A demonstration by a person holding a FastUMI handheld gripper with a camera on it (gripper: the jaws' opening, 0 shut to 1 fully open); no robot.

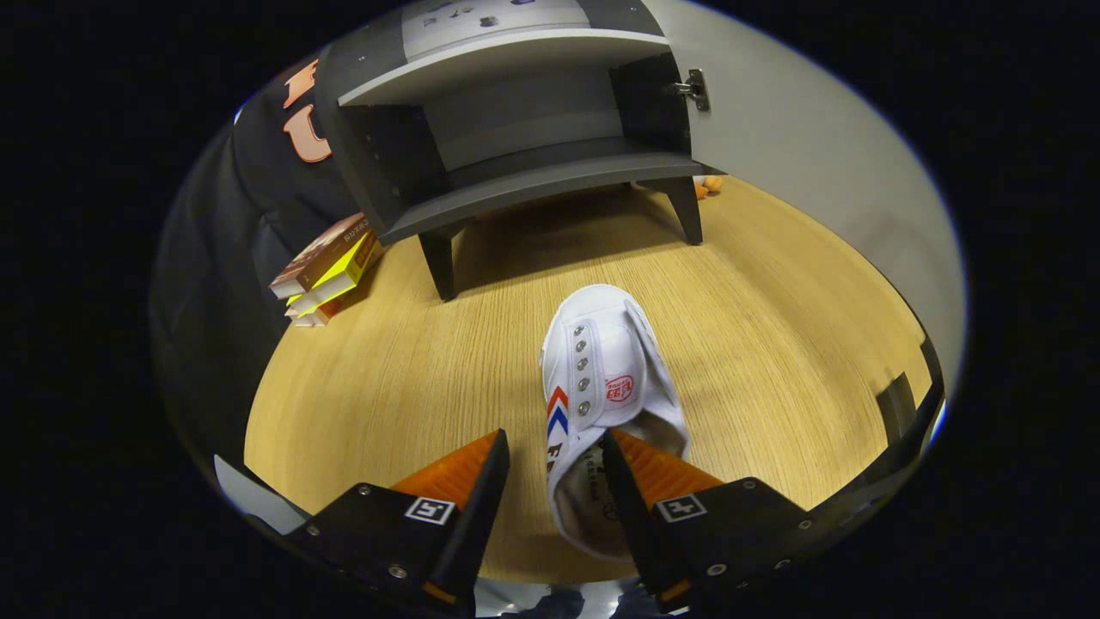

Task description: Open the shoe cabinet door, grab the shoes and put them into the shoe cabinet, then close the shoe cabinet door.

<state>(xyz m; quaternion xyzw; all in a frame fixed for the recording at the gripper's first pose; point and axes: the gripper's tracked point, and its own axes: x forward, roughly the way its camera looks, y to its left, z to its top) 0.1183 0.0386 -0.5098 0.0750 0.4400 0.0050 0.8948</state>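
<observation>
The shoe (601,387) lies on the wooden floor (387,370), toe toward the cabinet, its heel end reaching back between the fingers of the gripper (554,451). The fingers stand apart — one outside the shoe's side wall, the other seemingly dipping into its opening, likely lined up to pinch that wall. Beyond, the shoe cabinet (516,129) waits with its door (799,146) swung wide, the lower shelf bare to take the shoe. Books (326,266) lean just beside the cabinet.
</observation>
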